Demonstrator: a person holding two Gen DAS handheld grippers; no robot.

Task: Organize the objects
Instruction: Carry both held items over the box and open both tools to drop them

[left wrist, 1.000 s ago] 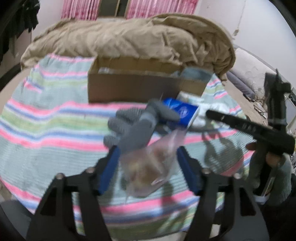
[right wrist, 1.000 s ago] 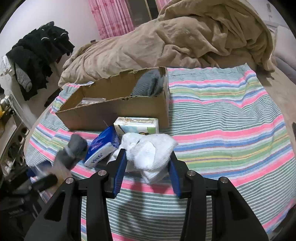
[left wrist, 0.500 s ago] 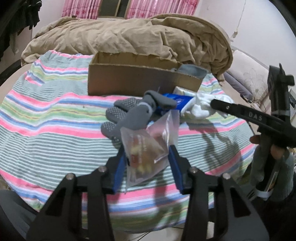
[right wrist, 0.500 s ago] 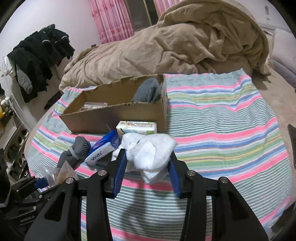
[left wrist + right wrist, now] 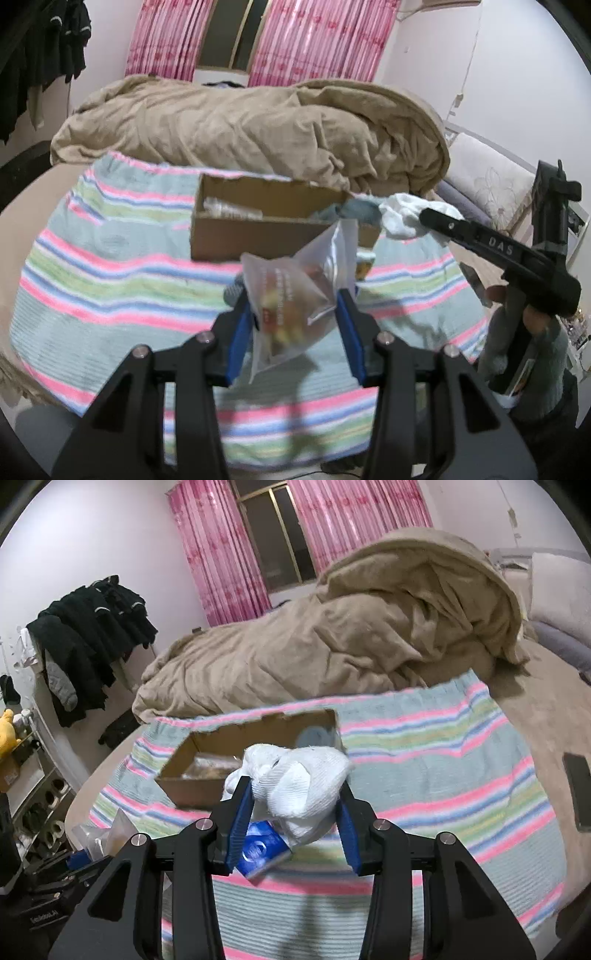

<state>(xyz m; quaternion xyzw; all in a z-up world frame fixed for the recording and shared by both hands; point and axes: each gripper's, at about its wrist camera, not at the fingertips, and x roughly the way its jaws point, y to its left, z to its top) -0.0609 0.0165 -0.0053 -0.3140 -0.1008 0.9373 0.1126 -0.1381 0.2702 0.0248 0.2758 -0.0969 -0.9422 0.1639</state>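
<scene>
The left tool (image 5: 295, 317) holds a snack bag (image 5: 291, 295) and the right tool (image 5: 295, 805) holds white socks (image 5: 295, 779), both up near the box (image 5: 207, 775). The box has some things inside, but a blue pack (image 5: 260, 853) waits on the bed (image 5: 443, 782).

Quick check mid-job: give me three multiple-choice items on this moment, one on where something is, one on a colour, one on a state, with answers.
1. Where is the cardboard box?
A. on the striped blanket
B. on the floor
C. on the clothes rack

2. What colour is the cloth bundle in the right tongs?
A. black
B. white
C. pink

3. What are the left tongs doing?
A. hanging open with nothing in them
B. gripping a clear plastic bag
C. gripping the box's wall

Answers:
1. A: the box sits on the striped blanket.
2. B: the bundle is plainly white.
3. B: the clear plastic bag sits between the blue pads, off the blanket.
</scene>
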